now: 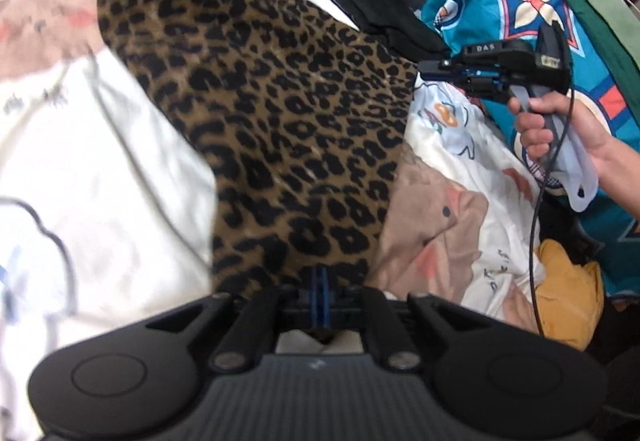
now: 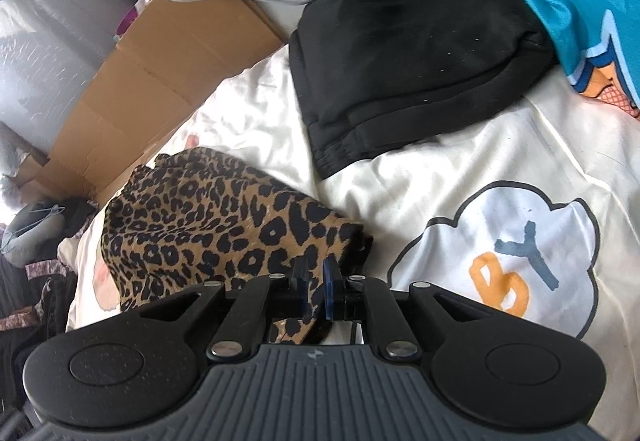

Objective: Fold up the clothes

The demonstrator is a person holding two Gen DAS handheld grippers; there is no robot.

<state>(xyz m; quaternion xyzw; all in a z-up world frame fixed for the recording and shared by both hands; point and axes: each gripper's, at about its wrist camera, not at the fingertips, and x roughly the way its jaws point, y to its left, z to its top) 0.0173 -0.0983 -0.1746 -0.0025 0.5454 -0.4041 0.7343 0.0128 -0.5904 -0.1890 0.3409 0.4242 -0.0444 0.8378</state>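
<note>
Leopard-print garment lies on bed, long axis running away from left hand-held gripper, which pinches its near edge. Right hand-held gripper pinches another corner, hand level.

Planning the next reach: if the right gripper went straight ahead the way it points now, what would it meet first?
Probably the leopard garment: the right gripper has it right at its jaws already. Beyond that lies the white bedding, then the black garment, though depth is hard to judge.

Bedroom: printed duvet, strewn clothes.
</note>
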